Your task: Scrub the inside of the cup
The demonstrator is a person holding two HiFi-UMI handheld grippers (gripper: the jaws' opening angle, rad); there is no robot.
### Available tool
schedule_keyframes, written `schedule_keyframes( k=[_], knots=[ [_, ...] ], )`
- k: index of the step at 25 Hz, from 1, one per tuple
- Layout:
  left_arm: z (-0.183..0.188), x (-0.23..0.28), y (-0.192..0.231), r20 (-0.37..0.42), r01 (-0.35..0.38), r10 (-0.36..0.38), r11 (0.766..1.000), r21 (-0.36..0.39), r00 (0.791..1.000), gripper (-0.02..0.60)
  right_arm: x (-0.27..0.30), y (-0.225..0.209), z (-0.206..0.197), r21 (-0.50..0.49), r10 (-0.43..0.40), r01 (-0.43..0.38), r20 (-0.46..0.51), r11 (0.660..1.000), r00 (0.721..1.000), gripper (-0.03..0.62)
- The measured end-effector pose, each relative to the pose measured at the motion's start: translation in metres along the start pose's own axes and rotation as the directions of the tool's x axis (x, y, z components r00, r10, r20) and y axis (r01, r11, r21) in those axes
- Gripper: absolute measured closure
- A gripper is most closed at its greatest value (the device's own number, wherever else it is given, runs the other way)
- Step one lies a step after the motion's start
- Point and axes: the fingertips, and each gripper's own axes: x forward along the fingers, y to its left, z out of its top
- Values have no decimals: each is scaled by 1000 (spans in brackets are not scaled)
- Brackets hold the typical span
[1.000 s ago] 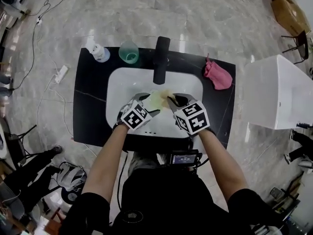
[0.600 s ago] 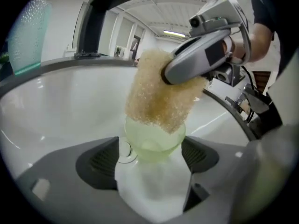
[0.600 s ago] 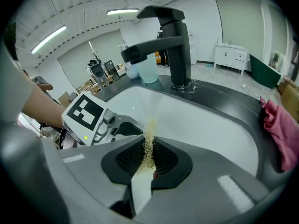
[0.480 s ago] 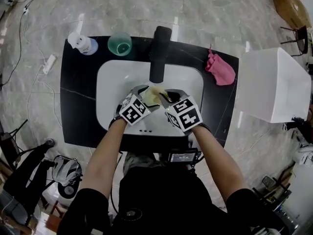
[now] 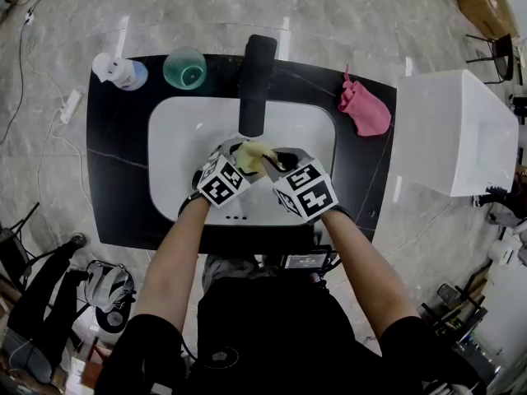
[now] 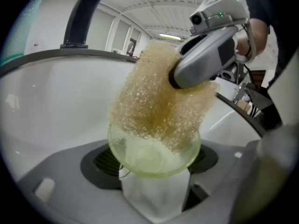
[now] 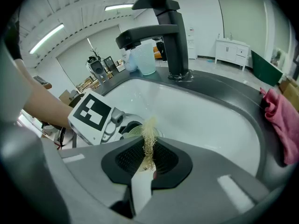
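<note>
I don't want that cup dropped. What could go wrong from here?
1. The left claw holds the clear cup by its sides above the sink, and its jaws have just been closing with the cup between them; a hard push could knock it out.
2. The right claw pinches only one end of the scrub pad, which might pull free inside the cup.

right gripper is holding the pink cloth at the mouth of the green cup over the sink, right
Not the pink cloth. The right gripper is holding a yellowish scrubber at the mouth of the green cup over the sink, as the left gripper view shows. The pink cloth lies on the counter.
</note>
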Motion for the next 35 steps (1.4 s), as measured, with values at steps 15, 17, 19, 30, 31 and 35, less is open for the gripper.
schedule_keyframes(
  k=[15, 17, 19, 30, 31, 35],
  knots=[
    [-2, -34, -40, -183, 13, 29, 974, 227, 983, 202, -41, 35, -9, -234, 90, -110, -95, 966, 991, 549],
    [3, -38, -45, -192, 4, 45, 969, 246, 980, 202, -44, 43, -11, -279, 102, -132, -118, 951, 988, 549],
    [9, -42, -50, -191, -4, 55, 966, 259, 980, 202, -47, 51, -12, -325, 114, -153, -136, 933, 984, 549],
    [40, -64, -76, -186, -18, 84, 943, 331, 979, 202, -44, 68, -18, -513, 65, -157, -191, 844, 979, 549],
    [40, -66, -79, -194, -10, 79, 943, 332, 978, 202, -44, 70, -19, -545, 57, -155, -193, 824, 980, 549],
    [43, -70, -87, -210, 24, 50, 941, 338, 977, 202, -45, 76, -24, -728, -14, -131, -189, 673, 982, 549]
  ],
)
